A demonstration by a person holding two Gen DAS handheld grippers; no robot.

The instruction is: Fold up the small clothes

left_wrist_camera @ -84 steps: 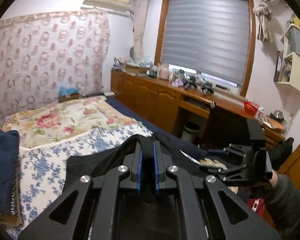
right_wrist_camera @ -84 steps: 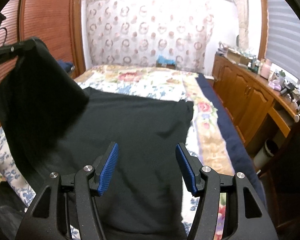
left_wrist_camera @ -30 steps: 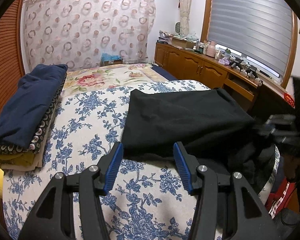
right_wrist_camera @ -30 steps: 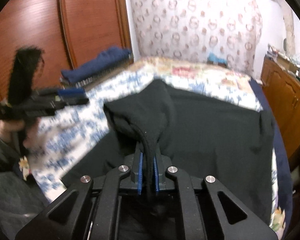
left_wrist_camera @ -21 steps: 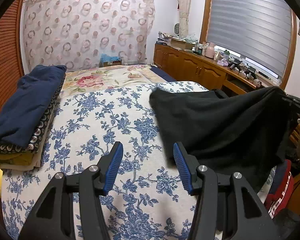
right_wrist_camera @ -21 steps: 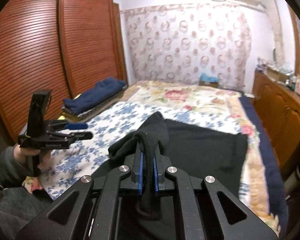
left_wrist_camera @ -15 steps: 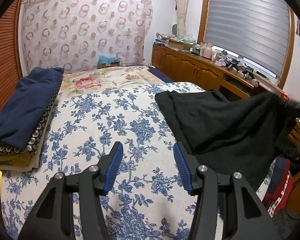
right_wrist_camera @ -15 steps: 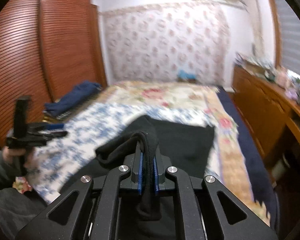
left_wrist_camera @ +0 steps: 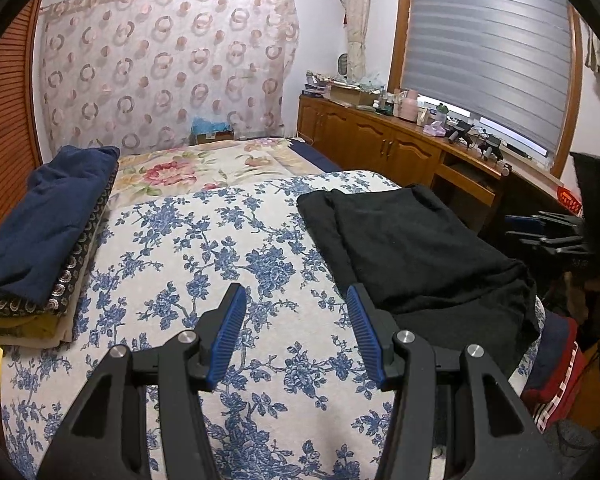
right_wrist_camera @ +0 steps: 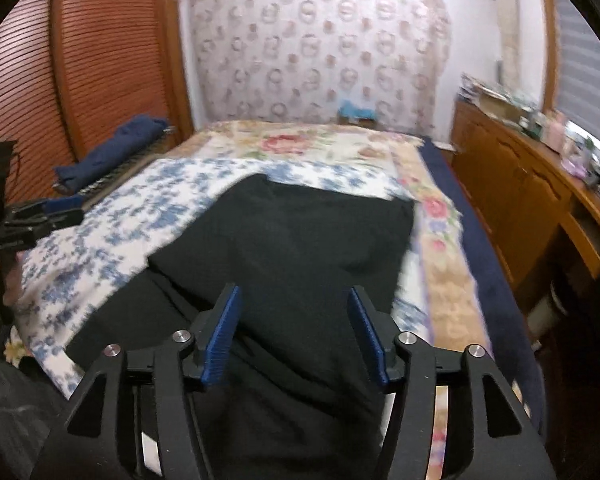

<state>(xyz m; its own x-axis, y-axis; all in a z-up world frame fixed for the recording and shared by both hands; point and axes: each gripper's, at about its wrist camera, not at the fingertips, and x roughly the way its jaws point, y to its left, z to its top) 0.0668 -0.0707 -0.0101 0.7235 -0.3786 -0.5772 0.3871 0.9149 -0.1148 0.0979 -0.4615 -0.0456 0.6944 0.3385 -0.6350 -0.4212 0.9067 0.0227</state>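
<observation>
A black garment lies folded over on the right side of the blue-flowered bedspread; it also shows in the right wrist view, where its near edge hangs over the bed's front. My left gripper is open and empty above the bedspread, just left of the garment. My right gripper is open and empty, just above the garment's near part. The right gripper appears in the left wrist view at the right edge; the left gripper appears in the right wrist view at the left edge.
A stack of folded clothes with a navy piece on top sits at the bed's left side. A wooden cabinet with clutter runs along the right under the window. A slatted wardrobe stands left. A red and navy item lies by the bed's corner.
My right gripper has opened and let go of the black garment, which now lies folded over on the bed's right side. My left gripper stays open.
</observation>
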